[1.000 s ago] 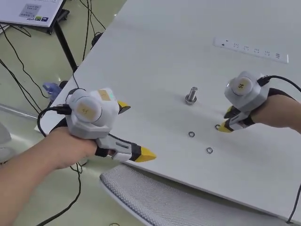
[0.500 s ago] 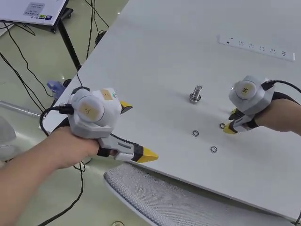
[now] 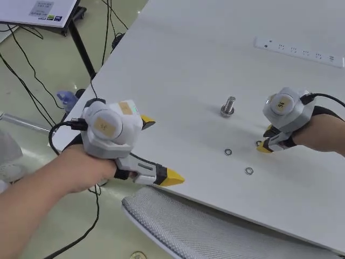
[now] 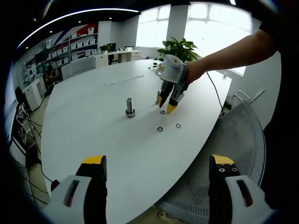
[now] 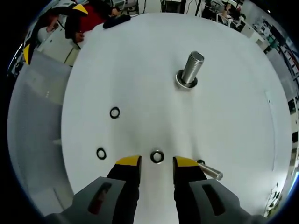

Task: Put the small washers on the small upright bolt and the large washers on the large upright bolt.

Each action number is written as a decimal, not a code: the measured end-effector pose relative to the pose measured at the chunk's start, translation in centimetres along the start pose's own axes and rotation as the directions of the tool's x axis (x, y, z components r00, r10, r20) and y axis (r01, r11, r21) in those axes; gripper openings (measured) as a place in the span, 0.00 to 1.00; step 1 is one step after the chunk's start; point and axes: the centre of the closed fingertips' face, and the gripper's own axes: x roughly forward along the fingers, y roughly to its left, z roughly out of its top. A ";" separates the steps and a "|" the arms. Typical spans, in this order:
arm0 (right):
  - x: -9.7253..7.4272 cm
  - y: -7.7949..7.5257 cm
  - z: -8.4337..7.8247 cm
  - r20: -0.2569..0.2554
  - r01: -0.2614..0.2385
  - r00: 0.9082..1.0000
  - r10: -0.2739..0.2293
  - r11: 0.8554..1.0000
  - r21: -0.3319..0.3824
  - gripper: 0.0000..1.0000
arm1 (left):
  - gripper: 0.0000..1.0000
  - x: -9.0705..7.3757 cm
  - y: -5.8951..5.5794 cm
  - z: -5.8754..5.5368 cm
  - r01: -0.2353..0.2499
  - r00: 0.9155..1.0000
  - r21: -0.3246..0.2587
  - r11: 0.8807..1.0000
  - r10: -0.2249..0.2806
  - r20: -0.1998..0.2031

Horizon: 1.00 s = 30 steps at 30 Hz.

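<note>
— Anything covered in the head view?
— The tips of the right gripper hide part of one washer. The power strip runs off the far right edge.
— And the small bolt?
— In the right gripper view its foot sits behind a jaw. Washer sizes are too small to tell.

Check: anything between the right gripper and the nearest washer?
Nothing visible. The washer lies on bare table just ahead of the right gripper, whose jaws are open; the small bolt stands off to one side.
</note>
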 end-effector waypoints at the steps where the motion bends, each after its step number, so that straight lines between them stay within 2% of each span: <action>1: 0.1 0.0 0.0 -0.003 0.000 1.000 0.000 1.000 -0.001 0.28 | 0.90 0.0 0.0 0.0 0.000 1.000 0.000 1.000 0.000 -0.001; 8: 0.5 0.1 -0.3 -0.016 0.000 1.000 0.000 1.000 -0.003 0.28 | 0.89 -0.1 0.2 -0.1 0.000 1.000 -0.009 1.000 0.000 0.002; 10: 0.5 0.0 -0.1 -0.006 0.004 1.000 -0.004 1.000 0.010 0.27 | 0.89 -0.2 0.2 0.0 -0.001 1.000 -0.013 1.000 0.001 0.007; 16: 0.5 0.1 -0.1 -0.009 -0.002 1.000 0.002 1.000 0.009 0.27 | 0.88 -0.1 0.3 -0.4 0.001 1.000 -0.012 1.000 -0.001 -0.001; 27: 0.5 0.2 -0.1 -0.027 0.005 1.000 -0.006 1.000 -0.020 0.15 | 0.88 -0.1 0.2 -0.2 0.005 1.000 -0.022 1.000 -0.005 0.010; 30: 0.6 0.2 -0.1 -0.033 0.008 0.999 -0.009 1.000 -0.025 0.15 | 0.88 -0.1 0.1 -0.3 0.006 1.000 -0.021 1.000 -0.006 0.009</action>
